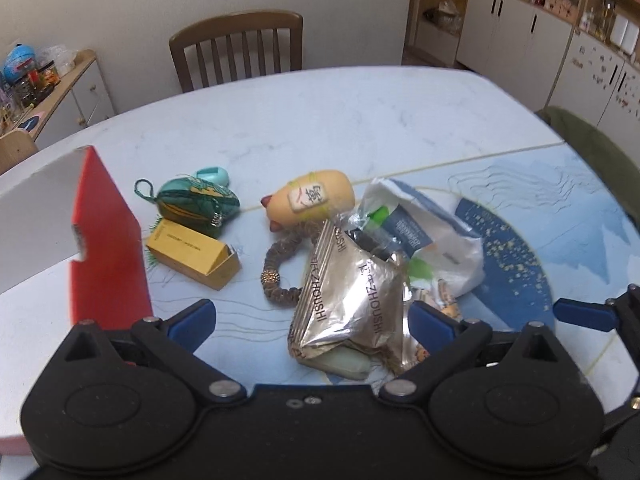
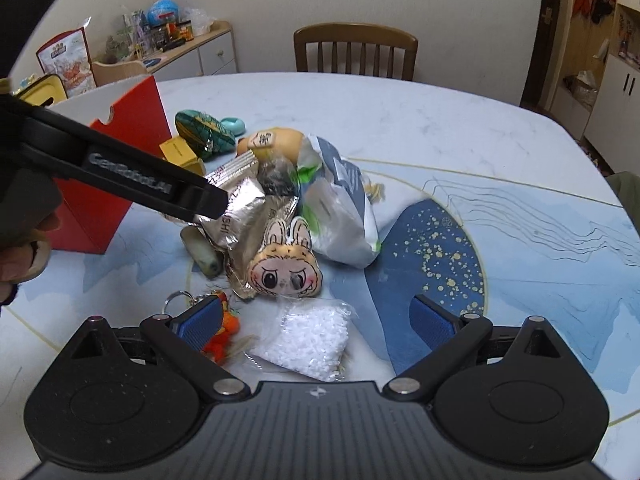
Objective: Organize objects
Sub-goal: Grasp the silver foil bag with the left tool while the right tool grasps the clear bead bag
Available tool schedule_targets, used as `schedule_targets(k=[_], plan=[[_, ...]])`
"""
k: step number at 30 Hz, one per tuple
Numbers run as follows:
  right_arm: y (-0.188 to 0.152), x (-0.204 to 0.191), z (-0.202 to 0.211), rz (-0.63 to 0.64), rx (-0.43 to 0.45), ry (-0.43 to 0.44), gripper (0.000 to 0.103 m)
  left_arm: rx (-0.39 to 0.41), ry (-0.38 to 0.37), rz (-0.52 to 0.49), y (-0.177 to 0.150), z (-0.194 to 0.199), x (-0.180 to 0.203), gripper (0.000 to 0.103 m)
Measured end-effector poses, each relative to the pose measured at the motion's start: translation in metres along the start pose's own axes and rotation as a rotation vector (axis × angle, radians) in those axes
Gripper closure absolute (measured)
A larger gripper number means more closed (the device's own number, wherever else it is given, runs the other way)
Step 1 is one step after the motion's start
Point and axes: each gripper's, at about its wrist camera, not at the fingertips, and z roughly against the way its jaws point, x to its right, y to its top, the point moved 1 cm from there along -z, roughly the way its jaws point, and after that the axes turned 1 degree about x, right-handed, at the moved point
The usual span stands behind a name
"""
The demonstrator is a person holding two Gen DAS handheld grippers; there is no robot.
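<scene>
Your right gripper [image 2: 316,322] has its jaws wide apart w/ nothing between the pads, hovering over the desk [image 2: 500,128]. Right under it, approx 6 o'clock, lies a clear bag of white beads [image 2: 308,338]; an orange charm w/ a key ring [image 2: 218,332] sits at 7 o'clock, partly behind the left pad. Just past the beads is a rabbit-eared doll face [image 2: 282,266], resting against a crumpled silver foil packet [image 2: 240,210].

Your left gripper [image 1: 312,318] also has its jaws spread, straddling that foil packet [image 1: 348,300] w/o pinching it; a pale green bar [image 1: 346,364] pokes out under the packet. In the right view the left tool crosses in from 9 o'clock, its tip over the foil.

Beyond the foil, 1 o'clock: a white-and-blue plastic bag [image 1: 436,240]. At 12: a brown bead bracelet [image 1: 280,268], then a yellow squishy toy w/ a mahjong tile [image 1: 310,200]. At 11: a yellow carton [image 1: 192,254], a green woven pouch [image 1: 196,204], a teal item behind it. At 9–10 o'clock stands the red box [image 1: 108,248], open. Farthest, a wooden chair [image 1: 236,50] at the desk's far edge.
</scene>
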Motion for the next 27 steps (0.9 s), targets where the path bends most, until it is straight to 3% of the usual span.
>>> schedule_targets(k=[8, 17, 19, 22, 27], plan=[[-0.004, 0.006, -0.016, -0.005, -0.041, 0.046, 0.014, -0.041, -0.029, -0.022, 0.002, -0.027, 0.006, 0.005], [-0.007, 0.013, -0.026, -0.042, -0.087, 0.09, 0.039, -0.059, -0.071, 0.005, 0.0, -0.034, 0.012, 0.029], [-0.007, 0.016, -0.026, -0.053, -0.092, 0.096, 0.042, -0.058, -0.08, 0.006, 0.0, -0.033, 0.014, 0.04], [-0.006, 0.017, -0.026, -0.058, -0.1, 0.111, 0.052, -0.056, -0.074, -0.002, 0.0, -0.031, 0.018, 0.046], [-0.004, 0.019, -0.024, -0.052, -0.107, 0.12, 0.06, -0.06, -0.062, 0.021, -0.001, -0.028, 0.019, 0.053]])
